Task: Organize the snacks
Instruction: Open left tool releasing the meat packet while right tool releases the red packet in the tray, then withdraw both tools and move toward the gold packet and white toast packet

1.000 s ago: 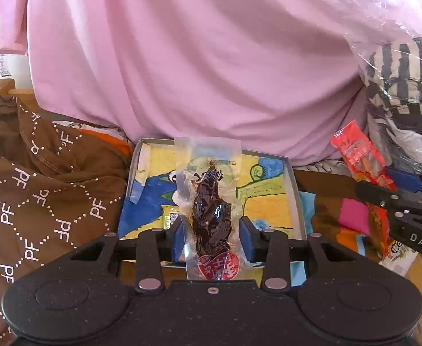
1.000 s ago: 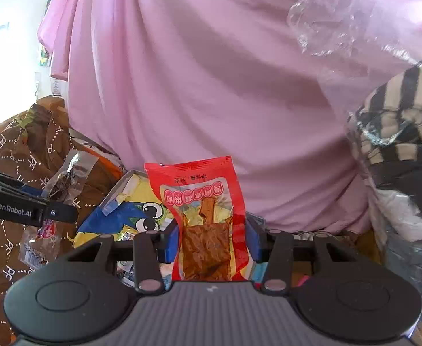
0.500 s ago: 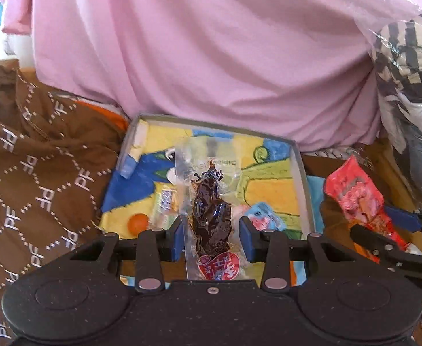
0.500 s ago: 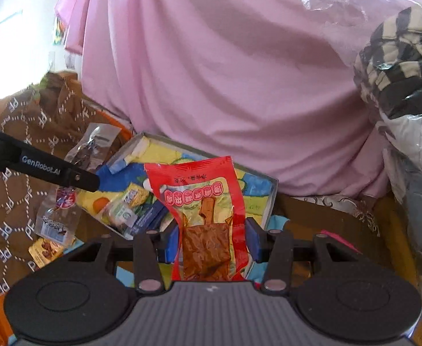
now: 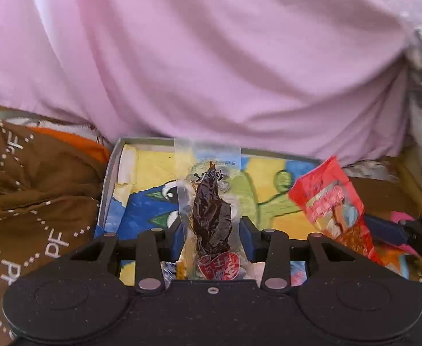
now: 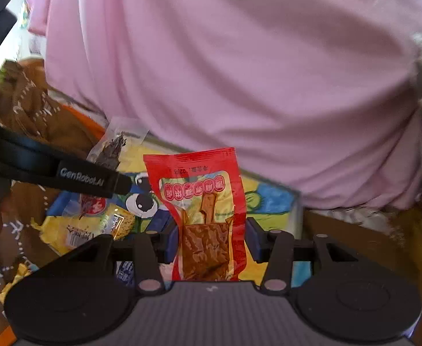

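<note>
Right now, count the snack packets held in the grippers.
2: a clear packet in the left gripper, a red packet in the right gripper. More lie in the tray.

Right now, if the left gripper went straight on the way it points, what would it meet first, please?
Probably the cartoon-printed tray, since the left gripper, shut on its clear snack packet, hangs above it; depth is unclear.

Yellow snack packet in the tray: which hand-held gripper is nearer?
Left. The left hand-held gripper, gripping the clear packet, hangs right above the yellow packet; the right hand-held gripper is off beside it.
</note>
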